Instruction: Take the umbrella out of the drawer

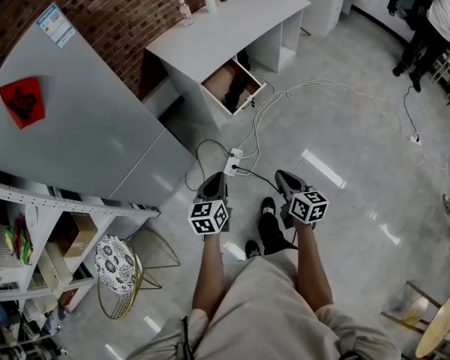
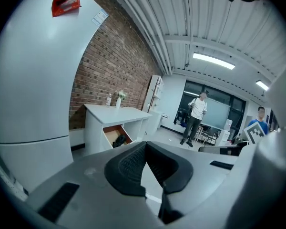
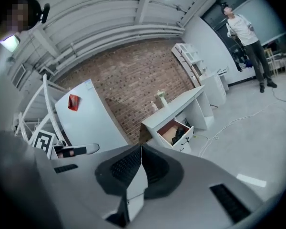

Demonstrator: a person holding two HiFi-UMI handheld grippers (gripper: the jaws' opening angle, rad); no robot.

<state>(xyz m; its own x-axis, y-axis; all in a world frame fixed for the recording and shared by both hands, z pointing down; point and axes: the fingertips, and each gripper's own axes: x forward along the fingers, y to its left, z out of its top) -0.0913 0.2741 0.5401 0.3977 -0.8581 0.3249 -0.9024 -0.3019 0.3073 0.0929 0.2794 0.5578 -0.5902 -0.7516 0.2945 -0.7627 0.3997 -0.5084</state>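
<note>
The white desk (image 1: 232,21) stands against the brick wall, and its drawer (image 1: 219,82) is pulled open. A black umbrella (image 1: 237,92) lies inside it. Both grippers are held out over the floor, well short of the desk. My left gripper (image 1: 212,180) is shut and empty. My right gripper (image 1: 284,175) beside it is also shut with nothing in it. In the left gripper view the open drawer (image 2: 110,133) with the umbrella (image 2: 119,140) shows beyond the closed left gripper (image 2: 145,145). The right gripper view shows the drawer (image 3: 168,129) and umbrella (image 3: 179,135) far past the right gripper (image 3: 141,147).
A tall grey cabinet (image 1: 75,126) stands to the left. White cables and a power strip (image 1: 233,160) lie on the floor between me and the desk. A patterned stool (image 1: 116,265) and shelves (image 1: 30,246) are lower left, a wooden stool (image 1: 435,328) lower right. A person (image 1: 435,21) stands far right.
</note>
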